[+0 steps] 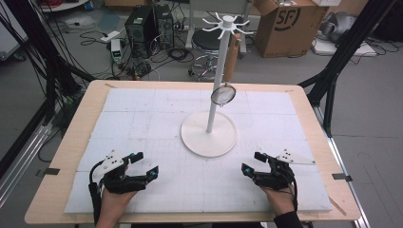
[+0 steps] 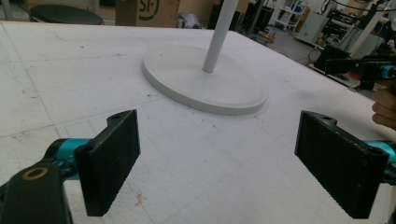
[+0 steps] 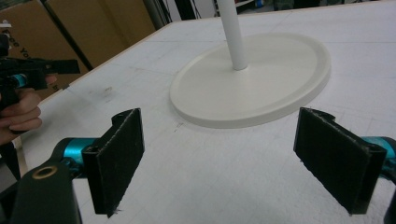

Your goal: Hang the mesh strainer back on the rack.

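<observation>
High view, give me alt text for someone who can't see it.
A white hanger stand with a small strainer hanging from it stands mid-table on a white mat. Nearer the camera, the left tool and right tool rest open, holding nothing.

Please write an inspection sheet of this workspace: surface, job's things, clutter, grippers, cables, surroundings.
Surface: white gridded mat on a wooden table, with faint marks.
Job's things: white rack stand upright at centre; a small strainer with a wooden handle hangs from one of its top hooks.
Clutter: nothing seen on the mat.
Grippers: left gripper and right gripper rest near the front edge, both open and empty, aimed at the stand's base.
Cables: a black cable trails from the left gripper; loose cords lie on the floor behind.
Surroundings: cardboard box, stool, computer towers, black frame legs.
</observation>
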